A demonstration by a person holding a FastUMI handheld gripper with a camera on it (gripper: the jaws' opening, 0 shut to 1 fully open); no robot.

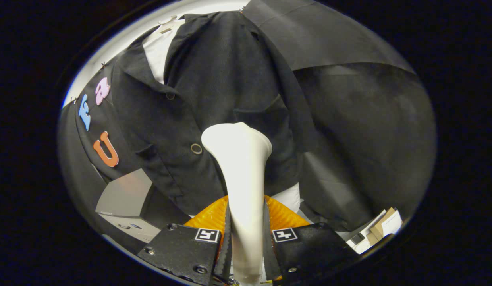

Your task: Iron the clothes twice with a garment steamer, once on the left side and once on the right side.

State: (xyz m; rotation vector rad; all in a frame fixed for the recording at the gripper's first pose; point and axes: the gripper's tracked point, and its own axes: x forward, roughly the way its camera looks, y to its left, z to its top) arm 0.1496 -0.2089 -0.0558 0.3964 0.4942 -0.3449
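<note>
The steamer (240, 167) is clamped between both fingers of the gripper (246, 238); its head is raised toward 12 o'clock, against the jacket (214, 91). The jacket is hung just beyond the fingers, over a white shirt (158, 51). A grey box (124, 198) is seen at 9 o'clock, cartons (382, 226) at 3 o'clock.

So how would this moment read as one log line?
claw: shut on steamer | steamer head: near jacket front | jacket: hanging
</note>
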